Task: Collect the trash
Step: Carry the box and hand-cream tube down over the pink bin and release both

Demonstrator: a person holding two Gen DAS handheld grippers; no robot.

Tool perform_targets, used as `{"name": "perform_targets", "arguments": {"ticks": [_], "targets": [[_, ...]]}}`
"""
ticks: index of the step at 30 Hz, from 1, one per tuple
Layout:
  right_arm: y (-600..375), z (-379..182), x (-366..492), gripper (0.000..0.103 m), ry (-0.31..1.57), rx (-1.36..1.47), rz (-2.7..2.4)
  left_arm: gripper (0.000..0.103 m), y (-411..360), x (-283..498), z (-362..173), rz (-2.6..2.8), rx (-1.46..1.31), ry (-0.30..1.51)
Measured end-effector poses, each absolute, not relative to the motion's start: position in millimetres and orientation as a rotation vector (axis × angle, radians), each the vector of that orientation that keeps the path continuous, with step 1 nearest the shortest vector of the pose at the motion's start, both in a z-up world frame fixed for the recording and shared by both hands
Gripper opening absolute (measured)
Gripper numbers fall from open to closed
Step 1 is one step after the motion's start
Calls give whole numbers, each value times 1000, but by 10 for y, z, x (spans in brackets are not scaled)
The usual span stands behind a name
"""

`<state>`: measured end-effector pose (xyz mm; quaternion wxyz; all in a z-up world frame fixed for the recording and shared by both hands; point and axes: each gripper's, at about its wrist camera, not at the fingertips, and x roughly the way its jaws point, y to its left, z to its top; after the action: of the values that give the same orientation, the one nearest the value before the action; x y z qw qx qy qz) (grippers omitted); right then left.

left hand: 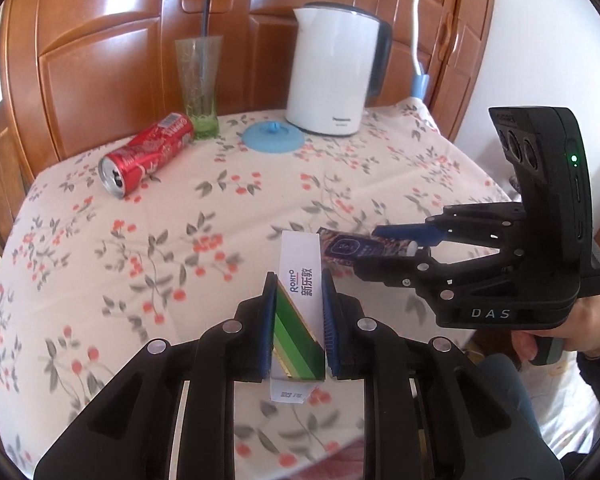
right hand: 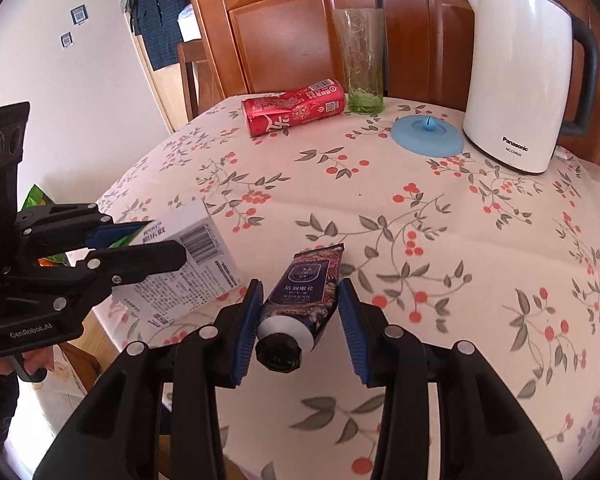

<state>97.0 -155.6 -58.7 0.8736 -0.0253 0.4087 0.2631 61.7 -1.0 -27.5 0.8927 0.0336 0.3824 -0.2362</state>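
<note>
While the left gripper clamps a box and the right gripper a tube — both lifted — a can lies near the table's far edge, uncollected.

White kettle, glass and blue lid stand on floral tablecloth.

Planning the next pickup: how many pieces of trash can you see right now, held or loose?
3. White carton in the left claw, dark tube in the right claw, red can lying beside the glass. More may be hidden.
</note>
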Motion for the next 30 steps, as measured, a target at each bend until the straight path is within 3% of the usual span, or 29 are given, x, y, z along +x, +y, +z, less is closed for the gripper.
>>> {"name": "perform_targets", "arguments": {"ticks": [30], "targets": [[-1775, -344, 6, 37, 769, -15, 616, 20, -271, -243, -212, -581, 96, 800]]}}
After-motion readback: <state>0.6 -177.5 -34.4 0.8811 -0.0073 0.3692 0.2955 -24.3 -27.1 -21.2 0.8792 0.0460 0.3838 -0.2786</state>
